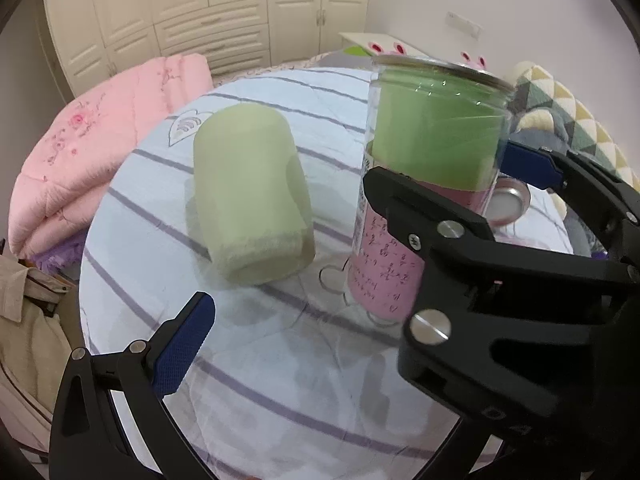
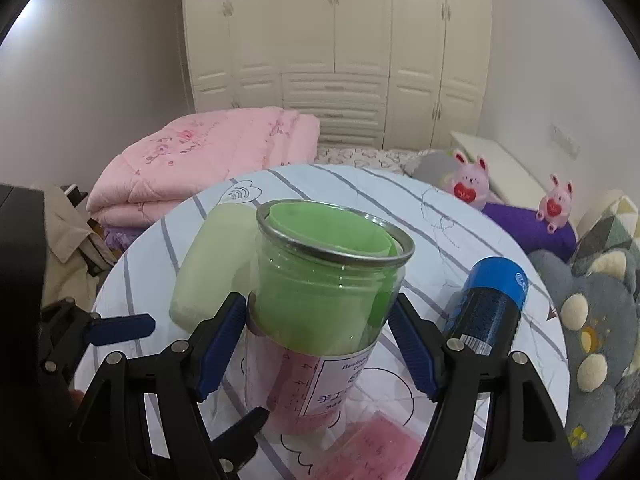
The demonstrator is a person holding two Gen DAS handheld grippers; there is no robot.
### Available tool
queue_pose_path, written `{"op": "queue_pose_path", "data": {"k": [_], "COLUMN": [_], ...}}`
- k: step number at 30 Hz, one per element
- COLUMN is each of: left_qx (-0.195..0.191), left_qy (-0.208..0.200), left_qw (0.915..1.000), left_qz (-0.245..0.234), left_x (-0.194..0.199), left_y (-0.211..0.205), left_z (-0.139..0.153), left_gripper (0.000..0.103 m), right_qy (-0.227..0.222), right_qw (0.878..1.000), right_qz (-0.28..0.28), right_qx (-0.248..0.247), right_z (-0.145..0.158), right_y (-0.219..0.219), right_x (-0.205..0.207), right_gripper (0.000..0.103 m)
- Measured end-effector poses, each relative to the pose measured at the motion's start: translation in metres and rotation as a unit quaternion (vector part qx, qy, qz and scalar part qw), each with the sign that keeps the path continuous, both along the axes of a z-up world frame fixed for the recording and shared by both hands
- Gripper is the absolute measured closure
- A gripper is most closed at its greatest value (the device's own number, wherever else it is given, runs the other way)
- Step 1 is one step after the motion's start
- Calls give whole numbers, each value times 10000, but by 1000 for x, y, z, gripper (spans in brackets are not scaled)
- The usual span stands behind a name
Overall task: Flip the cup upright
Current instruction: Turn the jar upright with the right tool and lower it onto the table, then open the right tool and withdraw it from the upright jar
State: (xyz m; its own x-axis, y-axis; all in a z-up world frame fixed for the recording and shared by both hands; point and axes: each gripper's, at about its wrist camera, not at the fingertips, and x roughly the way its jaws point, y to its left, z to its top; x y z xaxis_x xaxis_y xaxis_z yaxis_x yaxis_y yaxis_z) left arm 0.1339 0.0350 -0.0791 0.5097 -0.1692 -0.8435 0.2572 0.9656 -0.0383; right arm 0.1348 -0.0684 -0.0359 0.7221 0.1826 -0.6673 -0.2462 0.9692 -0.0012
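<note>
Right tongs (image 2: 318,340) clamped around upright clear cup (image 2: 320,320); left tongs (image 1: 360,280) spread wide, empty.

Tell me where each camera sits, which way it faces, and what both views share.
Left wrist: on the left gripper, looking across the round table at the pale green cup; its own fingers show, and the right gripper.
Right wrist: on the right gripper, facing the wardrobe; its fingers flank the clear jar.
Shared: cup, jar, pink quilt.
</note>
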Motion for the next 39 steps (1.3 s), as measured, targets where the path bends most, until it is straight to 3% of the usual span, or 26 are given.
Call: {"op": "queue_pose_path", "data": {"k": [4,6,13,18,30,39], "left_qx": [-14,-33,-203,-291,31,198], "left_qy": [8,-10,-251,-395,-950,-1259], "left_qw": [10000,10000,9994,9988,9951,9911], "left_qz": [59,70,97,95,262,384], "left_x": [-5,-7,-23,-36,-68,-79], "left_y": [6,9,16,17,1,-22], "left_z": [-3,-2,4,10,33,40], "left_gripper": [1,1,1,1,1,1], "right_qy": [-16,-34,2,-239,-632,-772], "right_qw": [9999,9999,9995,9987,9936,9893], "right_qz": [71,71,140,258,125,87], "right_qx": [106,153,284,381,924,1234], "right_z": [-2,-2,-2,7,18,10], "right_y": [2,3,-2,-6,-52,-92], "right_x": [-7,-12,-28,-44,-82,-95], "right_gripper": [28,21,20,20,18,18]}}
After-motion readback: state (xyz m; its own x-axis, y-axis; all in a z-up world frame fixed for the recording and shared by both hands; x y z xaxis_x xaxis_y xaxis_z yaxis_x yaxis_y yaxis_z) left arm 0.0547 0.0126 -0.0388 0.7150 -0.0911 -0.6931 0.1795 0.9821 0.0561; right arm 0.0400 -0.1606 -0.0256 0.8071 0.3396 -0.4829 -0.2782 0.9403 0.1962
